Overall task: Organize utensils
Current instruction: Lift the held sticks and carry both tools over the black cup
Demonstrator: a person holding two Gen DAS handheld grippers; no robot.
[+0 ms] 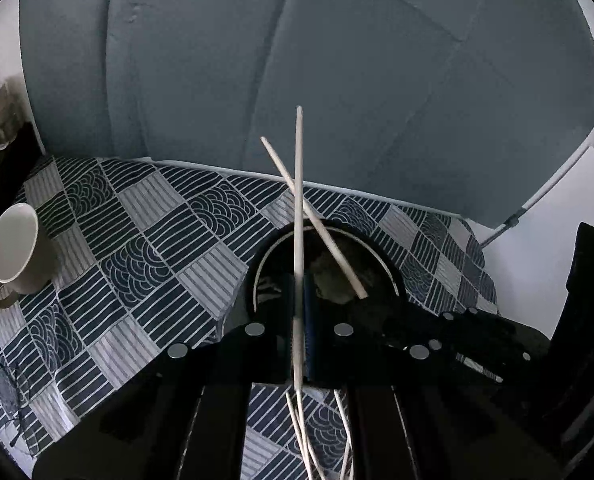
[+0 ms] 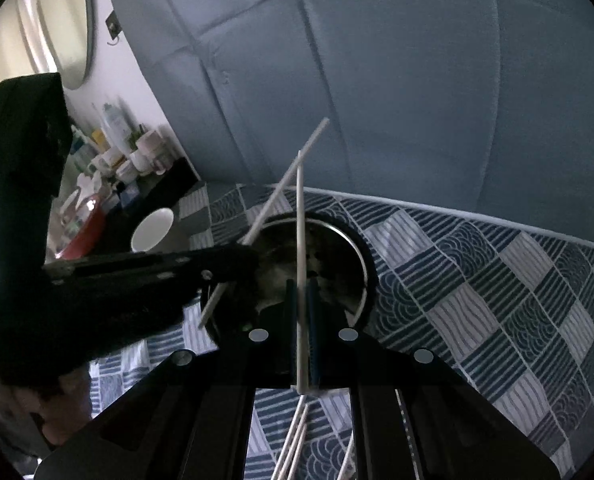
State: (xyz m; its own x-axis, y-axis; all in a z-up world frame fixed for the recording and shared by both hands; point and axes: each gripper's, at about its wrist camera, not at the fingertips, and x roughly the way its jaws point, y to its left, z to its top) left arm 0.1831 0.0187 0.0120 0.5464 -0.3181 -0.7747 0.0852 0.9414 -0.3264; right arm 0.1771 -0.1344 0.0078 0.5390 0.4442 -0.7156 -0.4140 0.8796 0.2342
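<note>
The left gripper (image 1: 299, 296) has its fingers pinched tight on one pale chopstick (image 1: 298, 216), which stands almost straight up between them. The right gripper (image 2: 302, 300) is pinched tight on a second chopstick (image 2: 300, 240) the same way. Both sticks hang over a round dark holder with a shiny rim (image 1: 389, 276), and they cross each other above it. In the left wrist view the right gripper's stick (image 1: 317, 220) leans across from the right. In the right wrist view the left gripper (image 2: 253, 256) reaches in from the left with its stick slanting up. The holder sits on a table with a blue and white patterned cloth (image 1: 145, 248). A white cup (image 1: 15, 248) stands on the cloth, far to the left. More pale sticks (image 2: 295, 440) lie on the cloth near the bottom, under the gripper. A big grey-blue cushion (image 1: 257, 60) fills the far side
</note>
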